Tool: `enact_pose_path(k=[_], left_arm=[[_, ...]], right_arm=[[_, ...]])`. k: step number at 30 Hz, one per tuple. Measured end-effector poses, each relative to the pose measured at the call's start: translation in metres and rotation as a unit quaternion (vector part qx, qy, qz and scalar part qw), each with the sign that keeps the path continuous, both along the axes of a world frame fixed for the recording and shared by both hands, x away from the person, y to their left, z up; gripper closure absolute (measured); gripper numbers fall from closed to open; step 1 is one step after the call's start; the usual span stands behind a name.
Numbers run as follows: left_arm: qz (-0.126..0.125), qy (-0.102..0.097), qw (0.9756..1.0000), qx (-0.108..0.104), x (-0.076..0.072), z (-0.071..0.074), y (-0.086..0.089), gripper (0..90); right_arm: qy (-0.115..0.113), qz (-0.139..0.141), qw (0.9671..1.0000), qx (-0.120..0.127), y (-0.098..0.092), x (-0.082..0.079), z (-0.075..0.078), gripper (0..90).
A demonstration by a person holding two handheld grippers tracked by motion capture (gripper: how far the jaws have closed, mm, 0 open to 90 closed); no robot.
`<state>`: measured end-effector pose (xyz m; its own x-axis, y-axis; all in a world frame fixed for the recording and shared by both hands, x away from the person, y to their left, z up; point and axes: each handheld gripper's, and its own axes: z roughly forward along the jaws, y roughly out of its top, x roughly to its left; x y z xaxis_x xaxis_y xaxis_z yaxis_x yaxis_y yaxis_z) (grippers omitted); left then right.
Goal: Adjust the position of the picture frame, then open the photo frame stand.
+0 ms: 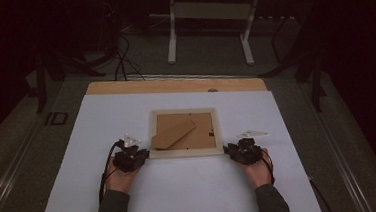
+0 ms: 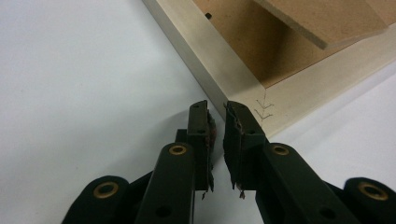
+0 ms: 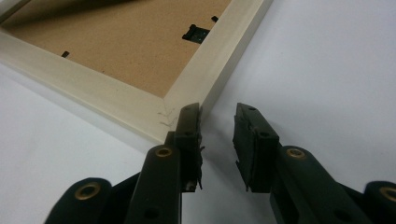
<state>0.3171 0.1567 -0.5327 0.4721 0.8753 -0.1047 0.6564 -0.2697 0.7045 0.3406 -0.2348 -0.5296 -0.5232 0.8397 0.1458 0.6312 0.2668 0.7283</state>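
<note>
Picture frame [image 1: 186, 152] lying face down mid-table, flanked at its near corners.
Left gripper [image 1: 138, 155] and right gripper [image 1: 230, 150] sitting at those corners, jaws parted, gripping nothing. Backing board [image 1: 174, 132] lying askew, partly cut off in both gripper views. Resting on white table [image 1: 182, 191]; room beyond fading into darkness.

White sheet [image 1: 181, 186] covers most of the wooden tabletop [image 1: 174, 85], bare wood strip left along far edge. Small dark round thing [image 1: 213, 90] at that far edge, too small to identify. Beyond table: grey carpet floor [image 1: 213, 64], white metal stand [image 1: 207, 14] with two feet, black cables [image 1: 122, 60] on floor far left. Background dark.
</note>
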Motion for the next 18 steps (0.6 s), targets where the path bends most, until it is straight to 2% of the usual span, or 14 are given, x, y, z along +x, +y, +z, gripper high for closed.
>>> enact_pose_path(k=[6, 9, 18], left_arm=[[0.002, -0.004, 1.0000, -0.001, -0.0006, 0.0022, 0.0015, 79.6], [0.003, -0.009, 0.9999, 0.011, -0.0012, 0.0032, 0.0006, 79.2], [0.001, -0.005, 1.0000, -0.002, 0.0000, 0.0043, 0.0026, 74.5]], right_arm=[[-0.001, 0.002, 1.0000, 0.002, 0.0003, -0.0001, 0.0010, 70.4], [0.000, 0.002, 1.0000, 0.000, 0.0002, 0.0001, 0.0005, 70.4], [-0.002, 0.002, 1.0000, 0.002, 0.0000, 0.0000, 0.0012, 69.6]])
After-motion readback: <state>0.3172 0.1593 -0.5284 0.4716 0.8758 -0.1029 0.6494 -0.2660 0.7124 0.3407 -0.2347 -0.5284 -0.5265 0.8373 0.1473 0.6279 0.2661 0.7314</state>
